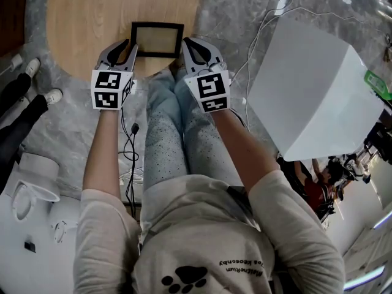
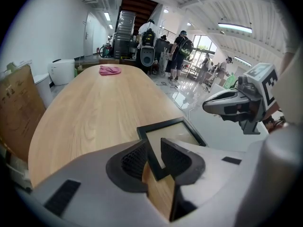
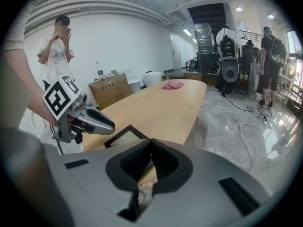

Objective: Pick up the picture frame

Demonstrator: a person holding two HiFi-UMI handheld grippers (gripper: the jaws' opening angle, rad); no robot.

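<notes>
2 claws at the picture frame

The picture frame [image 1: 157, 39] lay flat near the rounded end of the wooden counter [image 1: 92, 17]. The left claw [image 1: 125, 46] stood wide, with the frame's near left corner between its pads. The right claw [image 1: 193, 45] was closed and empty, just beside the frame's right edge.

Picture frame [image 2: 173, 134] partly behind left tongs [image 2: 152, 144]

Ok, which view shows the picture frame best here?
The head view: the whole picture frame lies flat at the table edge, all four sides visible. The left gripper view shows it partly, one corner between the left gripper's open jaws. The right gripper view shows one part past the shut right gripper.
</notes>
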